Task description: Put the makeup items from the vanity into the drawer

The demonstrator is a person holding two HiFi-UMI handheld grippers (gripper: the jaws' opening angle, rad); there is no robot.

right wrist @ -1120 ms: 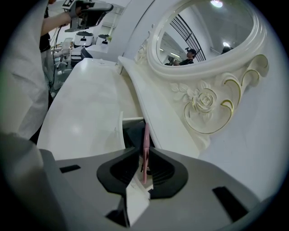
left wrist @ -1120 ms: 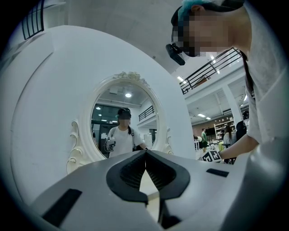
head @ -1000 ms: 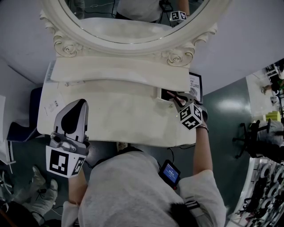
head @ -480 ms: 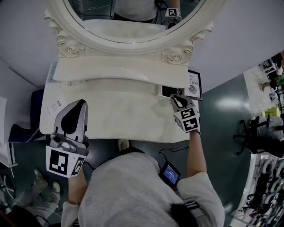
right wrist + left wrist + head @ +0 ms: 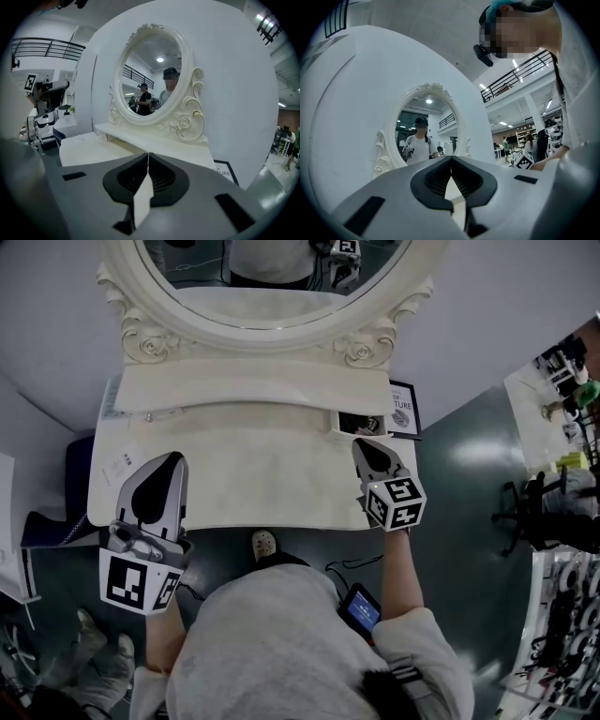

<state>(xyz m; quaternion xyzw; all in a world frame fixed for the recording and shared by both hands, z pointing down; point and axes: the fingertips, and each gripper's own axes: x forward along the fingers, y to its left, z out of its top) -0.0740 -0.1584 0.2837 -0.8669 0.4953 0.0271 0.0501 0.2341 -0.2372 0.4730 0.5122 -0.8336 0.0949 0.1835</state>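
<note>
The white vanity top (image 5: 262, 474) lies under the oval mirror (image 5: 272, 277). At the right end of its raised shelf a small drawer (image 5: 360, 423) stands open, with dark things inside that I cannot make out. My right gripper (image 5: 360, 445) hovers just in front of that drawer, shut, with nothing between its jaws; its tips (image 5: 148, 154) meet in the right gripper view. My left gripper (image 5: 171, 459) rests over the left front of the vanity top, also shut and empty, its tips (image 5: 451, 158) together. A thin small item (image 5: 157, 415) lies at the left of the shelf.
A framed sign (image 5: 404, 409) leans against the wall right of the drawer. A paper card (image 5: 116, 463) lies at the left edge of the vanity top. The person's shoe (image 5: 265, 544) shows on the floor below the front edge. Racks and a chair stand at far right.
The right gripper has drawn back from the open drawer toward the front edge and its jaws have closed, empty. The left gripper has stayed where it was.
</note>
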